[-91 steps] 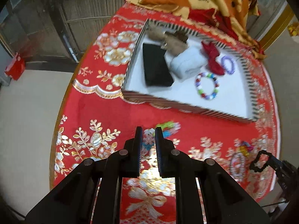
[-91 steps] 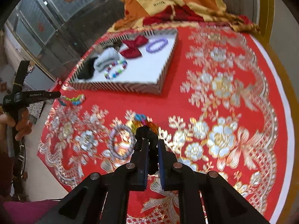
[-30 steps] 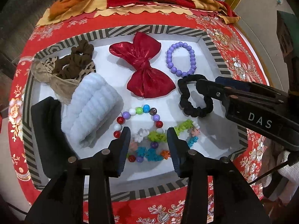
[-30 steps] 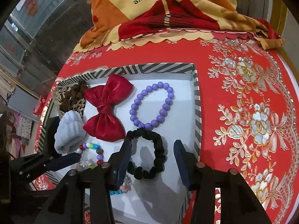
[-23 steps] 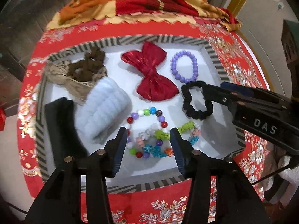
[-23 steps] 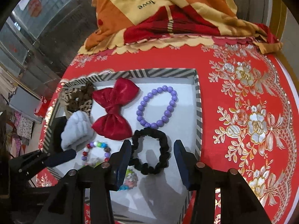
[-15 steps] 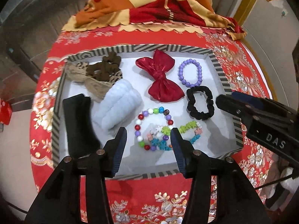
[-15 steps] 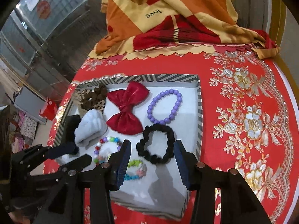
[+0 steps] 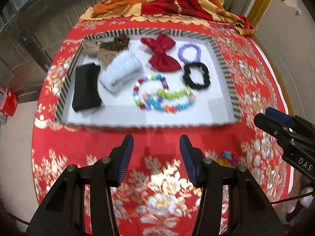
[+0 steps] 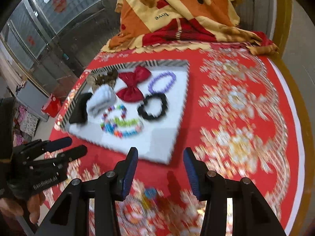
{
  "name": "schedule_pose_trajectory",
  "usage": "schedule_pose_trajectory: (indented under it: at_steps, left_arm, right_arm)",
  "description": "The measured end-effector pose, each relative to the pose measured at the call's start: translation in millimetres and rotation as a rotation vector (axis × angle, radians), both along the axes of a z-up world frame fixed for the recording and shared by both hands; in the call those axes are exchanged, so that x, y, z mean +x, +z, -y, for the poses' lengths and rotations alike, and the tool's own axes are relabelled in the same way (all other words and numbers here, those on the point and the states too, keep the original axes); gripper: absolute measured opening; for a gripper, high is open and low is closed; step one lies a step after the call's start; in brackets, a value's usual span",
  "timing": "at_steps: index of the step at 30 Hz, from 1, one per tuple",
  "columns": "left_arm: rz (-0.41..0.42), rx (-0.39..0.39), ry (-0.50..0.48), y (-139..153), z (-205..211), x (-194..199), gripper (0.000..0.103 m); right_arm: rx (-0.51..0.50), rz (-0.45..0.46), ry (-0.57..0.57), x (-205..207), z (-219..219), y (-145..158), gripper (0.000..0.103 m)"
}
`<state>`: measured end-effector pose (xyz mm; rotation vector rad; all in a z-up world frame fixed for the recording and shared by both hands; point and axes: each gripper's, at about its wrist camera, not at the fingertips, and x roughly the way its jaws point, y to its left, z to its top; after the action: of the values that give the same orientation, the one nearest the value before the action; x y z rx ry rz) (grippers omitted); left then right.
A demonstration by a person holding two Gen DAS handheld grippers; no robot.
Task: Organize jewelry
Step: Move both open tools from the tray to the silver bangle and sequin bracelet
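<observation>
Both tongs stood apart and empty: left gripper [image 9: 156, 142] and right gripper [image 10: 160, 156] over red tablecloth [image 9: 88, 141]. Jewelry lay in the striped tray [image 9: 226, 66], upper centre; black scrunchie [image 9: 196, 76] at its right.

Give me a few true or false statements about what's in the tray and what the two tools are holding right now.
1. The black scrunchie lies inside the striped tray. True.
2. The left tool grips a bracelet. False: nothing sits between its fingers.
3. The red bow lies beside the purple bead bracelet. True.
4. The right tool is clamped on the scrunchie. False: it is open and empty.
5. The tablecloth is plain blue. False: red with gold flowers.
</observation>
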<state>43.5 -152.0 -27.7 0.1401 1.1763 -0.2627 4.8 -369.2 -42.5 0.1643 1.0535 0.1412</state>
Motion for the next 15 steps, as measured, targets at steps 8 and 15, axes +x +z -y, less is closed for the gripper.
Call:
schedule_pose_trajectory:
  at_steps: [8,15]
  left_arm:
    - [0.0,0.019,0.017,-2,8,-38,0.048]
    - [-0.014,0.026,0.025,-6,13,-59,0.048]
  right_arm:
    - [-0.005,-0.016,-0.039,-57,33,-12,0.046]
    - [0.016,-0.024,-0.057,-87,47,-22,0.046]
